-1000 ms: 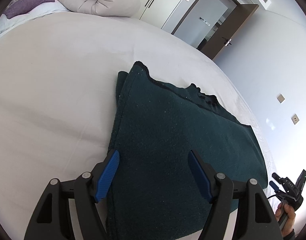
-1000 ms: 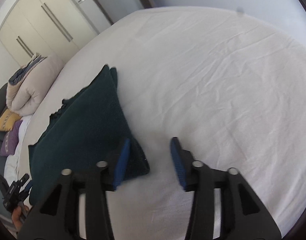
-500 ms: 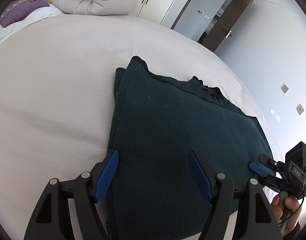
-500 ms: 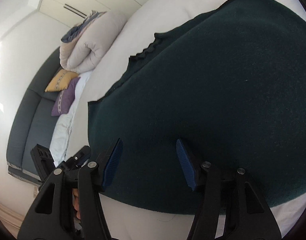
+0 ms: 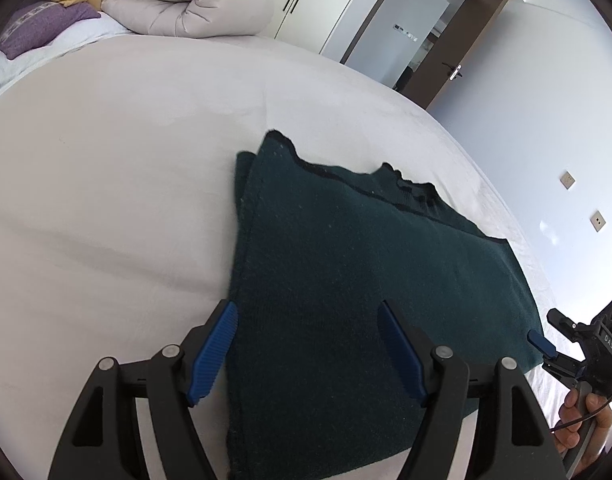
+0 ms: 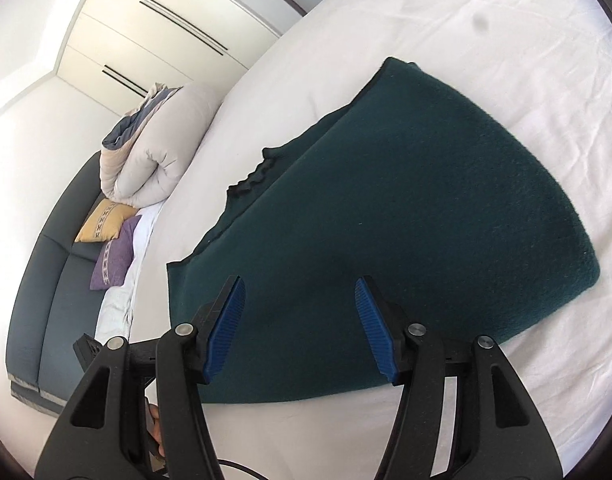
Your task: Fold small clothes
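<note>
A dark green knit garment (image 5: 346,280) lies folded flat on the white bed; it also shows in the right wrist view (image 6: 406,208). My left gripper (image 5: 308,354) is open and empty, hovering over the garment's near left edge. My right gripper (image 6: 299,326) is open and empty, hovering over the garment's near edge on the opposite side. The right gripper also shows in the left wrist view (image 5: 554,344) at the garment's right corner, held by a hand.
The white bed sheet (image 5: 105,160) spreads wide around the garment. A rolled beige duvet (image 5: 185,4) and purple and yellow cushions (image 5: 45,28) lie at the far end. A dark sofa (image 6: 45,300) stands beside the bed. An open door (image 5: 446,52) is beyond.
My right gripper swung from the bare sheet beside the garment to over the garment's near edge and has pulled back a little. The left gripper barely moved. Both stayed open.
</note>
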`<state>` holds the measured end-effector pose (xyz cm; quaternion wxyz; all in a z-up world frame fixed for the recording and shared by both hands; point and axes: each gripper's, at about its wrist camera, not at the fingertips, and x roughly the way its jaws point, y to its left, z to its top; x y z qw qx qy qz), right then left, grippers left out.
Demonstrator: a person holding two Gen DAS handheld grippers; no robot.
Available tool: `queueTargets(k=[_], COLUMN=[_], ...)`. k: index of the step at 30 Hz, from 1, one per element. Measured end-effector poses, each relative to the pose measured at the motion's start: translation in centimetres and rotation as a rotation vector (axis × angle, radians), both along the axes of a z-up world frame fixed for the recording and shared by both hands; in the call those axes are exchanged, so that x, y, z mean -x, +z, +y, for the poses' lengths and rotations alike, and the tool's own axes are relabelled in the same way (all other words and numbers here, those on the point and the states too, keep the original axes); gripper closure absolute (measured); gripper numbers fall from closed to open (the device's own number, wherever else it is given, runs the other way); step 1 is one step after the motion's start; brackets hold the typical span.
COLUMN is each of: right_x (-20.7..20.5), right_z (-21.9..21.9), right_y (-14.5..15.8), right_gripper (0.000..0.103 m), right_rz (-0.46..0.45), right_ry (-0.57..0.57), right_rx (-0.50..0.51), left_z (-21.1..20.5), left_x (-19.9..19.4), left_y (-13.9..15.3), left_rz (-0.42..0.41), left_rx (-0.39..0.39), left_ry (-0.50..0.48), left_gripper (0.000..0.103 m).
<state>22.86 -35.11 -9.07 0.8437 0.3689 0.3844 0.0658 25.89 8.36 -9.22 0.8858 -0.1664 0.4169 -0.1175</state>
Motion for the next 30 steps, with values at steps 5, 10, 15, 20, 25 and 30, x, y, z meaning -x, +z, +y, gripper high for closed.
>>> queueTargets(k=[5,10,15,20,25,30], right_x=[-1.4,-1.7,-2.6,-3.0,-3.1,-3.6], right_z=[3.1,5.9,8.3,9.7,9.8,10.5], right_y=[0.9,1.6,2.1,2.7,2.4,2.2], right_gripper=[0.046,0.046,0.046,0.046,0.046,0.046], right_rz=[-0.009,-0.005,-0.007,-0.014,-0.003,0.0], right_ry=[0.092,0.165,0.219,0.256,0.259,0.28], right_rx=[-0.015,-0.016,-0.013,-0.004,-0.014,-0.031], left_z=[5.3,5.8,3.0,4.7,4.5,4.5], left_x=[-0.3,-1.3,-1.6,-1.4,-1.5,-1.5], left_y=[1.4,-1.0,-2.7,-3.5,-4.2,-4.7], left_rz=[0.022,0.176,0.274,0.324,0.374,0.408], left_rx=[0.118,0.287,0.348,0.421,0.458,0.528], left_ry=[0.049,-0.055,-0.183,-0.137,-0.159,-0.168], left_gripper=[0.015,0.016,0.02,0.035,0.037,0.037])
